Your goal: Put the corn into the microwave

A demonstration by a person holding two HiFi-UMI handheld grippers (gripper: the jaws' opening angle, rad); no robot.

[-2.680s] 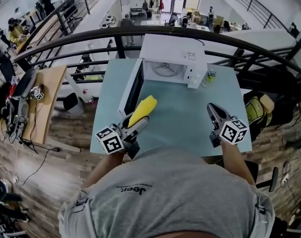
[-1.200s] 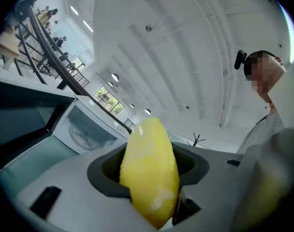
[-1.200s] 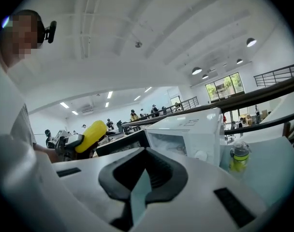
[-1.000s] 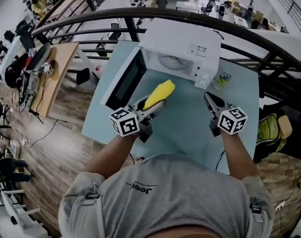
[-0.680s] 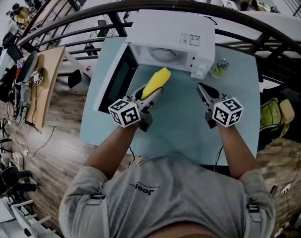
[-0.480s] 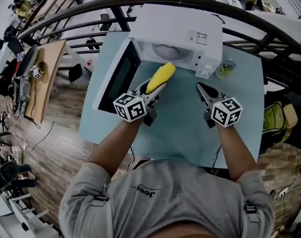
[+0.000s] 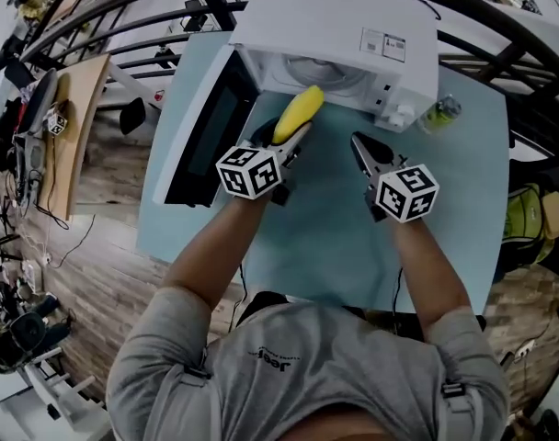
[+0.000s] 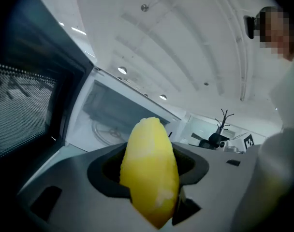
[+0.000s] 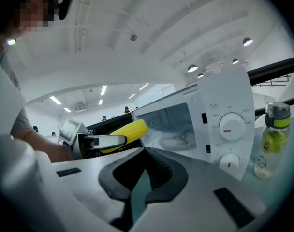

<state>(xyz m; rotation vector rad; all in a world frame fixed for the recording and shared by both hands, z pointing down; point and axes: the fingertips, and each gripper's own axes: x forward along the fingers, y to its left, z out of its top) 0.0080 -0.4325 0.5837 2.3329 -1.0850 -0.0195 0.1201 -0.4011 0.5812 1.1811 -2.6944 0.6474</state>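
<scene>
A yellow corn cob [image 7: 299, 110] sticks out forward from my left gripper [image 7: 291, 141], which is shut on its lower end. In the left gripper view the corn [image 8: 149, 168] fills the gap between the jaws and points at the open microwave cavity [image 8: 108, 124]. The cob's tip sits at the mouth of the white microwave [image 7: 344, 26], whose door [image 7: 206, 136] stands swung open to the left. My right gripper [image 7: 358, 143] hovers over the table in front of the microwave's control panel [image 9: 227, 129], shut and holding nothing. From the right gripper view the corn [image 9: 125, 132] shows at the left.
The microwave stands at the far edge of a pale blue table [image 7: 335, 237]. A small bottle with a green cap [image 7: 440, 113] stands right of the microwave, also seen as the bottle [image 9: 272, 134] in the right gripper view. A dark railing runs behind the table.
Both grippers have moved forward toward the microwave and lower. The corn's tip has gone from over the table to the cavity's mouth. Both jaws stand as before.
</scene>
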